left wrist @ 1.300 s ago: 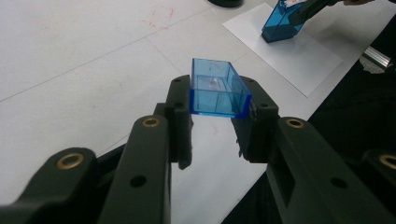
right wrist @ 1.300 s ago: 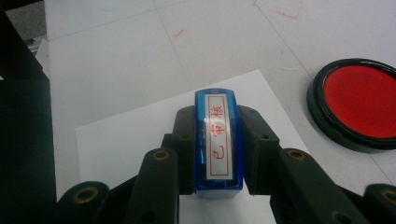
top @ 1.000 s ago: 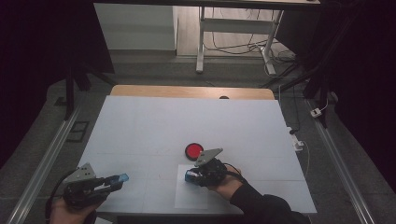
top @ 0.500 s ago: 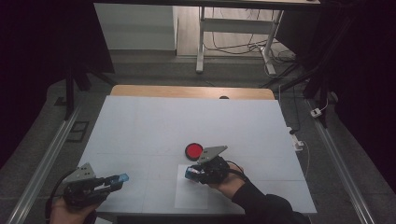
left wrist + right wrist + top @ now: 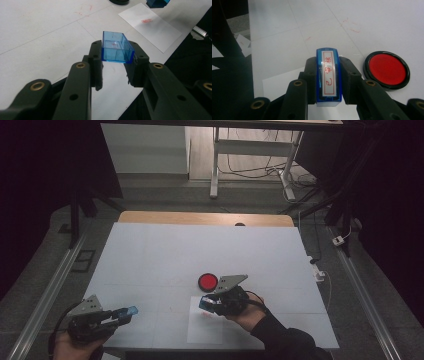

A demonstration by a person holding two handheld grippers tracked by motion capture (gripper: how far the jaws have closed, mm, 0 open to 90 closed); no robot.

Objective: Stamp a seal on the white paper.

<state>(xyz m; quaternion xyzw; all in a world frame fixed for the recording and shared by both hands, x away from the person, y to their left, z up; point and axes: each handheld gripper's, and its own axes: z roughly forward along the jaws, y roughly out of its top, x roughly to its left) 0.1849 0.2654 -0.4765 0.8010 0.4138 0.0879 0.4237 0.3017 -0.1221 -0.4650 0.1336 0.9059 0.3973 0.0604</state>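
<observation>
My left gripper (image 5: 122,314) hovers at the table's near left corner, shut on a clear blue stamp cap (image 5: 116,47) whose open side faces up. My right gripper (image 5: 210,303) is shut on a blue stamp (image 5: 329,77) whose white label bears red characters. It holds the stamp over the far end of a white paper sheet (image 5: 205,332). The sheet carries a small red stamp mark (image 5: 147,21). A round red ink pad (image 5: 207,281) in a black case lies just beyond the right gripper, also seen as the ink pad (image 5: 387,70) to the right of the stamp.
The white table top (image 5: 200,250) stretches bare behind the ink pad, with faint red marks (image 5: 352,25) on it. A wooden edge (image 5: 205,218) runs along the far side. Metal rails (image 5: 45,295) flank the table, and cables (image 5: 320,270) hang at its right edge.
The right gripper with the stamp has shifted only slightly over the paper. The left gripper and cap have kept still.
</observation>
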